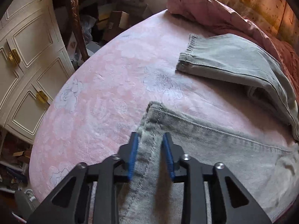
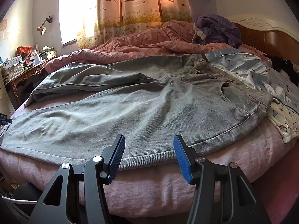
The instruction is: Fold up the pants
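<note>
Denim pants (image 2: 142, 110): left tool (image 1: 150, 140) pinches hem; right tool (image 2: 148, 143) gapes empty.

No readable text

From where I look, no word, label, brand or number can be made out; the cartoon print on the bedding (image 2: 248, 69) carries no legible lettering.

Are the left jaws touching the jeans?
Touching: in the left wrist view the left gripper has the hem of the jeans between its blue jaws, pinched.
</note>
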The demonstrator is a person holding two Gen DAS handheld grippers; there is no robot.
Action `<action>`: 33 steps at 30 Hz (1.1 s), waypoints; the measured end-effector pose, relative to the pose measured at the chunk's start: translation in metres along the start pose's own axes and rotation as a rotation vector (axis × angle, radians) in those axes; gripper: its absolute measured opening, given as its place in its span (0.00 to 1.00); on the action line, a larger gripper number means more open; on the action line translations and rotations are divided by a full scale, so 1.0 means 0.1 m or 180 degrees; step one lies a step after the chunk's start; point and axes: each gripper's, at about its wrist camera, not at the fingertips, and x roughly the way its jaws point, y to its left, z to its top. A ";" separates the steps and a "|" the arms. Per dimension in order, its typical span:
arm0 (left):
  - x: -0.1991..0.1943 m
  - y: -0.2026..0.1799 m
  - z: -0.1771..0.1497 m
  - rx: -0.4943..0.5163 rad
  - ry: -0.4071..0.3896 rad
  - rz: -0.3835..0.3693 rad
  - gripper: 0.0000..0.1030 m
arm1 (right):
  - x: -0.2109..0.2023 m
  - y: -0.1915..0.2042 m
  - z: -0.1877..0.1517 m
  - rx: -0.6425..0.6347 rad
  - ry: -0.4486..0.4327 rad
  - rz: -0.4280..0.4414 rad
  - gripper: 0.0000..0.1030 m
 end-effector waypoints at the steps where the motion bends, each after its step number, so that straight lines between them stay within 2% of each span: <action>1: -0.03 0.03 0.02 -0.0106 -0.0075 0.0009 0.06 | 0.00 0.02 0.00 -0.0025 0.0003 -0.0002 0.54; 2: -0.09 0.08 0.03 -0.0230 -0.0170 0.0013 0.06 | 0.01 0.03 -0.01 -0.0047 0.0000 -0.0005 0.54; 3: -0.18 0.12 0.04 -0.0333 -0.0361 0.0121 0.00 | 0.00 0.04 -0.01 -0.0065 -0.0009 -0.0013 0.54; 5: -0.37 0.12 0.05 -0.0270 -0.0812 0.0691 0.00 | -0.02 0.05 0.00 -0.0085 -0.0040 -0.0029 0.54; 6: -0.39 0.18 0.05 -0.0260 -0.0847 0.0731 0.00 | -0.02 0.06 0.01 -0.0088 -0.0056 -0.0031 0.54; 8: -0.28 0.31 0.06 -0.0393 -0.0613 0.0376 0.00 | -0.01 0.05 0.02 -0.0062 -0.0064 -0.0039 0.54; 9: -0.22 0.33 0.04 -0.0411 -0.0537 0.0296 0.00 | 0.01 0.05 0.03 -0.0048 -0.0053 -0.0036 0.54; 11: -0.12 0.29 0.04 -0.0239 -0.0394 0.0098 0.00 | 0.04 0.06 0.02 -0.0036 -0.0015 -0.0022 0.54; 12: -0.08 0.26 0.03 -0.0215 -0.0309 -0.0062 0.09 | 0.06 0.07 0.02 -0.0040 0.0001 -0.0020 0.54; 13: -0.04 0.26 0.04 -0.0230 -0.0219 -0.0219 0.26 | 0.07 0.09 0.02 -0.0052 0.0013 -0.0015 0.54; 15: 0.05 0.24 0.08 -0.0274 -0.0066 -0.0463 0.53 | 0.07 0.12 0.01 -0.0100 0.0019 -0.0003 0.54; 18: 0.15 0.17 0.15 -0.0243 0.0053 -0.0617 0.53 | 0.04 0.15 0.02 -0.0144 -0.0007 -0.0019 0.54; 19: 0.16 0.17 0.18 -0.0260 0.0054 -0.0647 0.45 | 0.04 0.15 0.02 -0.0139 -0.0011 -0.0022 0.54; 21: 0.18 0.17 0.20 -0.0325 0.0058 -0.0692 0.17 | 0.05 0.14 0.01 -0.0110 -0.0004 -0.0019 0.54; 22: 0.15 0.16 0.20 -0.0310 0.0025 -0.0671 0.14 | 0.06 0.13 0.01 -0.0095 0.0008 -0.0019 0.54; 25: -0.02 0.05 0.20 -0.0128 -0.0260 -0.0519 0.13 | 0.10 0.11 0.01 -0.0045 0.0062 -0.0010 0.54; 27: -0.14 0.04 0.21 -0.0201 -0.0494 -0.0470 0.13 | 0.11 0.10 0.01 -0.0028 0.0077 -0.0006 0.54; 29: -0.10 0.03 0.24 -0.0266 -0.0474 -0.0416 0.13 | 0.11 0.11 0.02 -0.0039 0.0062 -0.0018 0.54; 32: 0.21 -0.05 0.19 -0.0189 -0.0244 -0.0147 0.14 | 0.11 0.11 0.03 -0.0061 0.0027 -0.0045 0.54; 33: 0.26 -0.08 0.14 -0.0116 -0.0277 -0.0055 0.15 | 0.10 0.09 0.03 -0.0046 0.0013 -0.0054 0.54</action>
